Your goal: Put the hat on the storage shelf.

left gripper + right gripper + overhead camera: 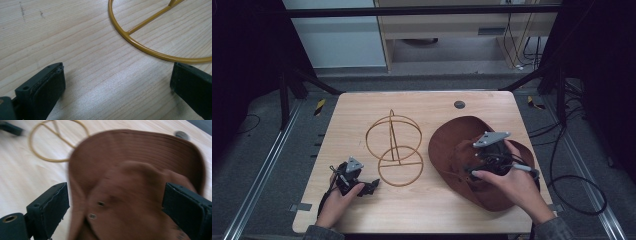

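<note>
High view: the brown hat (462, 150) lies near the table's (362, 107) right edge beside the wire stand (393, 145), ready for hanging; right gripper (477, 167) hovers above it, jaws apart and empty; left gripper (369, 186), jaws apart, rests near the front-left corner.

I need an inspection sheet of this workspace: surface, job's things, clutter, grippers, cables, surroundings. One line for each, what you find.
Surface: light wooden table, with a round grey cap near its far edge.
Job's things: brown brimmed hat lies at the right; yellow wire hat stand stands beside it, at the middle.
Clutter: nothing seen.
Grippers: left gripper open, low over bare wood next to the stand's base ring; right gripper open over the hat, nothing between its pads.
Cables: black cables on the floor at the right; more hang by the far desk.
Surroundings: grey carpet, black frame bars, a wooden desk behind.
</note>
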Motion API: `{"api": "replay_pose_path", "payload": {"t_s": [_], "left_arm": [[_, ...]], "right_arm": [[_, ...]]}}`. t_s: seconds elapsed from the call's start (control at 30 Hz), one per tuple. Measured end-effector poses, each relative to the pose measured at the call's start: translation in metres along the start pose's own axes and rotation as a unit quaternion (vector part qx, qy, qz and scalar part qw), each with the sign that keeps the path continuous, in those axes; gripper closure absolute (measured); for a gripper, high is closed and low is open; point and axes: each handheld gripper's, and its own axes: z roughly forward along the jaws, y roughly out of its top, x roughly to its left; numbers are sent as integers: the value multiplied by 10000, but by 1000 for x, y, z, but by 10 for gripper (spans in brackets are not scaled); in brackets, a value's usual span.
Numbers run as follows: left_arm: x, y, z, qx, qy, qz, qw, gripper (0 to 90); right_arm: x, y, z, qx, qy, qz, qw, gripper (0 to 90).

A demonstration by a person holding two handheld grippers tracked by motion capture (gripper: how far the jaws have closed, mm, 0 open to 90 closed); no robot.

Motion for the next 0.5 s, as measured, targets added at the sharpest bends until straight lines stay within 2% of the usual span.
{"api": "replay_pose_path", "payload": {"t_s": [0.13,0.23,0.27,0.5], "left_arm": [[0,0,0,-1,1,0,10000,0],[0,0,0,-1,1,0,10000,0],[0,0,0,-2,2,0,10000,0],[0,0,0,-1,2,-3,10000,0]], "right_arm": [[-20,-1,-1,167,-121,98,9997,78],[-31,0,-2,297,-128,196,9993,91],[-37,3,-2,368,-137,182,9991,125],[-52,16,0,648,-73,130,9978,197]]}}
